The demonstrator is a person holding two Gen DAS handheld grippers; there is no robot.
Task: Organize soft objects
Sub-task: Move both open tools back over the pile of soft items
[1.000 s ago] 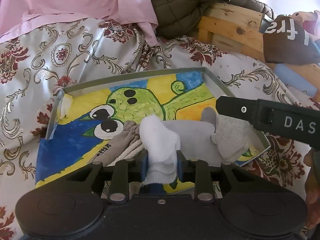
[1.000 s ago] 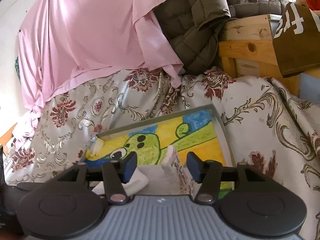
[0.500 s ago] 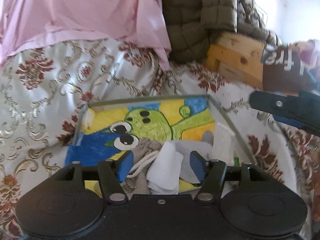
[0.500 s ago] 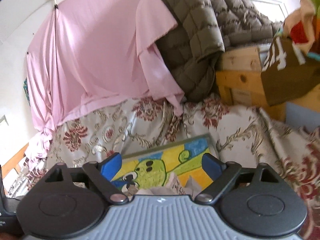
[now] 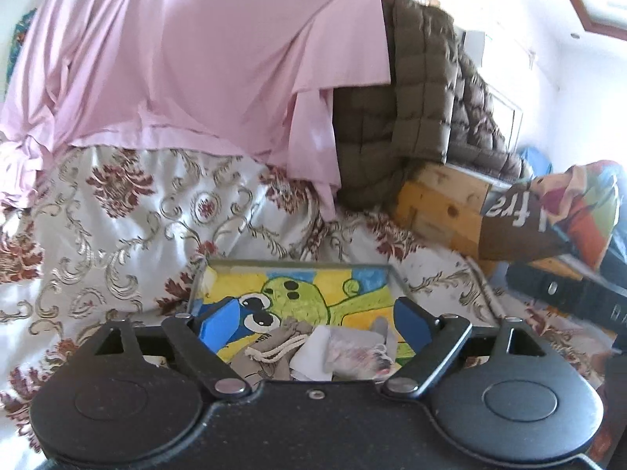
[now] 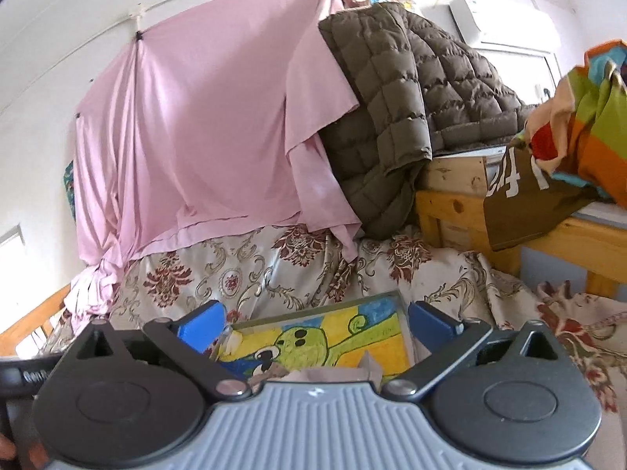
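A shallow tray (image 5: 298,263) with a green cartoon painting lies on the floral bedspread. At its near end is a heap of socks: a grey-brown one with a cord (image 5: 274,348), a white one (image 5: 313,358) and a pale grey one (image 5: 362,346). My left gripper (image 5: 313,315) hangs above and behind the heap. Its jaws are opening and nothing is pressed between the blue pads. My right gripper (image 6: 315,323) is also lifted off the tray (image 6: 321,305), its jaws opening wide and holding nothing. Its black body (image 5: 568,297) shows at the right of the left wrist view.
A pink sheet (image 6: 203,129) hangs behind the bed, with a brown quilted jacket (image 6: 395,98) over a wooden frame (image 6: 450,211) at the right. A brown cloth with white letters (image 6: 525,203) and a striped colourful cloth (image 6: 588,125) lie on that frame.
Both grippers let go of the socks, opened wide and rose back from the tray. The white and grey socks now lie loose in the heap.
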